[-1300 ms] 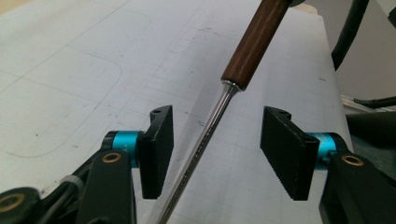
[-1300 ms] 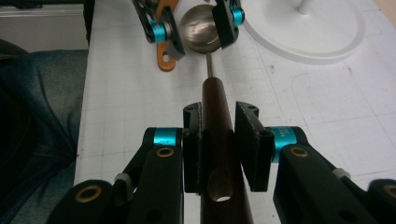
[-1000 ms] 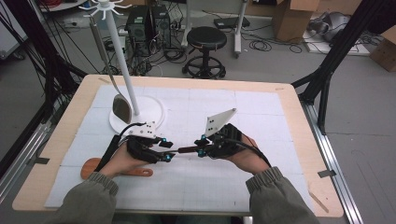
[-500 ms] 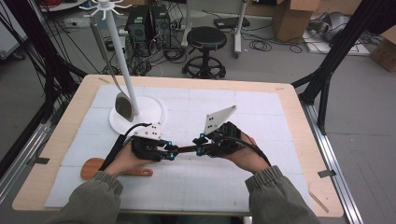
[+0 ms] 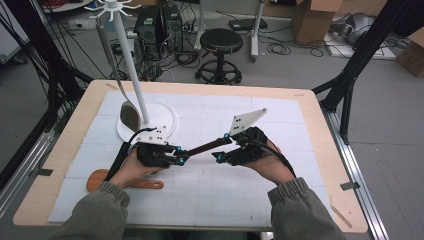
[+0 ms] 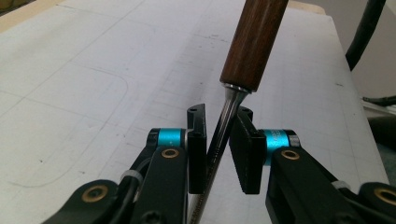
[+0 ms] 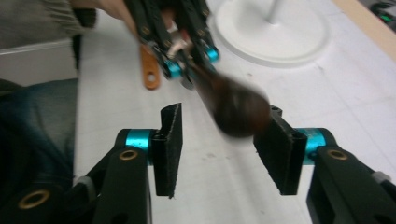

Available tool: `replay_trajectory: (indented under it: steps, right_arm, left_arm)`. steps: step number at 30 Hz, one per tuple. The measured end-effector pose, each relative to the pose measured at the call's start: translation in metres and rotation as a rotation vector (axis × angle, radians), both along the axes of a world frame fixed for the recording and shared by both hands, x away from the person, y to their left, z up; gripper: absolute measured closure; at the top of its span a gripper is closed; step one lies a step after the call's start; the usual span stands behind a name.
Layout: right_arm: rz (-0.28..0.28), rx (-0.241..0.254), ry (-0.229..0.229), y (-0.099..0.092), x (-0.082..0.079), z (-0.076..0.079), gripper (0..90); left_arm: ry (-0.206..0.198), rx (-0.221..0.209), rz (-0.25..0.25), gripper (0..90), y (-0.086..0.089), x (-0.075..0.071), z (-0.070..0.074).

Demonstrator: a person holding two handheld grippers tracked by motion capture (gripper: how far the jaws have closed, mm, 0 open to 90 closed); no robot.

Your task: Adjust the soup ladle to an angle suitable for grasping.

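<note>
A utensil with a dark wooden handle (image 5: 205, 146) and a thin metal shaft (image 6: 223, 119) hangs level above the white mat between my two grippers. My left gripper (image 5: 181, 155) has just been closing and its pads (image 6: 198, 154) now pinch the metal shaft just below the handle (image 6: 252, 42). My right gripper (image 5: 221, 146) has just been opening. In the right gripper view the blurred butt of the handle (image 7: 238, 109) lies between the parted jaws of that gripper (image 7: 223, 112), close to the right pad (image 7: 278, 149) and well off the left one.
A white hook stand (image 5: 131, 65) on a round base (image 5: 162, 120) rises at the back left, with a metal ladle (image 5: 129, 116) hanging beside it. A wooden spatula (image 5: 145, 184) lies on the mat (image 5: 300, 150) under the left hand. A stool (image 5: 217, 42) stands beyond the table.
The left jaws have narrowed onto the shaft. The right jaws have come apart from the handle. Both hands stayed in nearly the same place.
</note>
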State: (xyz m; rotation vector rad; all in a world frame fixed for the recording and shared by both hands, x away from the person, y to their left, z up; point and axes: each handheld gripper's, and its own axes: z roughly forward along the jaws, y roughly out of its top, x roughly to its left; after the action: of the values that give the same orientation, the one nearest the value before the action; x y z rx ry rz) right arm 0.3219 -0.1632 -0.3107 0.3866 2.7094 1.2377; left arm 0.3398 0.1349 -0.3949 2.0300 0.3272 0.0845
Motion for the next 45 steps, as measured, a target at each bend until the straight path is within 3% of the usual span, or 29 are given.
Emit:
replay_trajectory:
  steps: [4,9,17,20,27,33,39,45]
  right_arm:
    - [-0.038,0.009,0.018,-0.004,0.003,-0.006,49.3]
    - [-0.044,0.035,0.014,0.000,0.004,-0.009,48.8]
    - [-0.119,0.154,0.038,0.009,0.006,-0.005,44.7]
    - [-0.120,0.176,0.051,0.014,0.006,-0.003,47.0]
    - [-0.114,0.202,0.022,0.028,0.008,0.006,51.3]
    - [-0.144,0.261,-0.001,0.034,0.010,0.017,59.2]
    - [-0.156,0.334,0.028,0.035,0.013,0.021,65.6]
    - [-0.113,0.349,0.052,0.038,0.016,0.023,71.4]
  left_arm:
    - [-0.008,-0.010,0.018,78.2,0.002,0.002,0.003]
    - [-0.022,-0.033,0.031,80.8,0.001,0.003,0.008]
    - [-0.027,-0.058,0.048,82.5,0.003,0.004,0.011]
    - [-0.030,-0.074,0.052,83.0,0.002,0.004,0.013]
    - [-0.051,-0.083,0.038,83.6,-0.010,0.002,0.025]
    - [-0.056,-0.085,0.038,83.7,-0.014,0.000,0.027]
    - [-0.072,-0.073,0.037,83.7,-0.016,-0.003,0.029]
    - [-0.058,-0.079,0.022,83.1,-0.015,-0.006,0.031]
